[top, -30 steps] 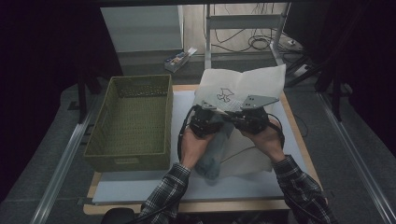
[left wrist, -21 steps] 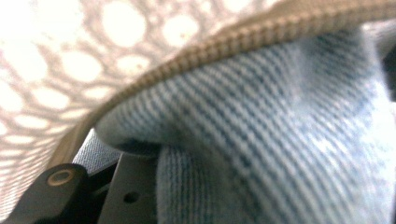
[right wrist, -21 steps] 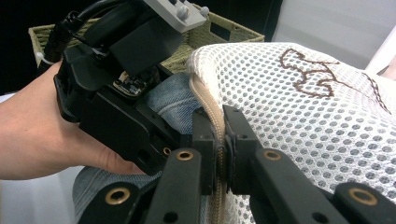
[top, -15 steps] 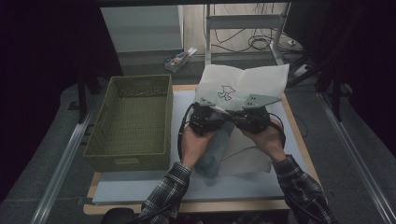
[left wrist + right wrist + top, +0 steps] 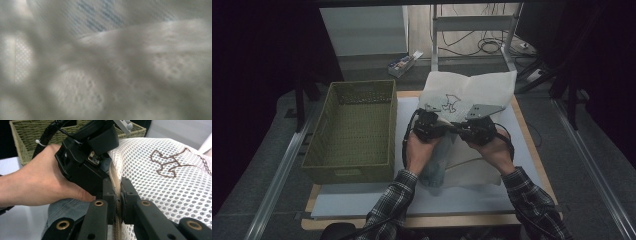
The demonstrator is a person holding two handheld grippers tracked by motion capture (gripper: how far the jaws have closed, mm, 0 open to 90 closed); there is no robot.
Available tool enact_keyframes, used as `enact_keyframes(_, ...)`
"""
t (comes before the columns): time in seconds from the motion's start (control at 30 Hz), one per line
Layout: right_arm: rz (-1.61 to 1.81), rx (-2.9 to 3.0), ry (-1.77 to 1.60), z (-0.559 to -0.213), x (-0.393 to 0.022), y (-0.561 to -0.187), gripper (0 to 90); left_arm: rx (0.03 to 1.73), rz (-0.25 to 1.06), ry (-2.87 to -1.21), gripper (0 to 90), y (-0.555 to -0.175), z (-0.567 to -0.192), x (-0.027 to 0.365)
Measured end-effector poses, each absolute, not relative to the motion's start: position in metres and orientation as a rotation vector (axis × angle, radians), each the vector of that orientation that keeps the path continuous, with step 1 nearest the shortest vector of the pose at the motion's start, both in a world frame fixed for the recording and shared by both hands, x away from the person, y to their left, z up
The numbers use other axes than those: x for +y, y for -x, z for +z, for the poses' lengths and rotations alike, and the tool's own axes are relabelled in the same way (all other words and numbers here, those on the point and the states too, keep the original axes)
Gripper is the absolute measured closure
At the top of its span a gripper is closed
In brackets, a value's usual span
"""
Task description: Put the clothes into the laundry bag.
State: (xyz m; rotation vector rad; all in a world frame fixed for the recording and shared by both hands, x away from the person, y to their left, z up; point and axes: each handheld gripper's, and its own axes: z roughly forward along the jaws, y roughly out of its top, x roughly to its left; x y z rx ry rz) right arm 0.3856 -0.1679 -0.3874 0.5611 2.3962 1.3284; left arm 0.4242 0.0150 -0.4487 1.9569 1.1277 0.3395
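Left gripper (image 5: pixel 428 126) jaws have just been opening inside the white mesh laundry bag (image 5: pixel 472 95), mid-tabletop (image 5: pixel 362 202), 3 o'clock of the wicker basket (image 5: pixel 349 132); grip state unclear. Right gripper (image 5: pixel 117 195) clamps the zipper edge (image 5: pixel 115 183). Jeans (image 5: pixel 434 167) look part-inserted.

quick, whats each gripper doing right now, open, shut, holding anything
Left gripper: pushed into the mesh bag; open or shut cannot be told.
Right gripper: shut on the mesh bag's zipper edge.
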Motion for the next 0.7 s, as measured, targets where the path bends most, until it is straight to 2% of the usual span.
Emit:
enact_keyframes(0.33, 1.269, 2.400, -0.589, -0.395, -0.172, -0.394, 82.8, 1.089, 0.318, -2.024, 30.5, -0.423, -0.462, 0.011)
enact_keyframes(0.53, 1.287, 2.386, -0.613, -0.395, -0.176, -0.397, 82.5, 1.057, 0.315, -2.060, 18.1, -0.414, -0.461, 0.009)
enact_keyframes(0.7, 1.292, 2.373, -0.632, -0.395, -0.180, -0.399, 82.3, 1.024, 0.316, -2.063, 12.4, -0.401, -0.456, 0.007)
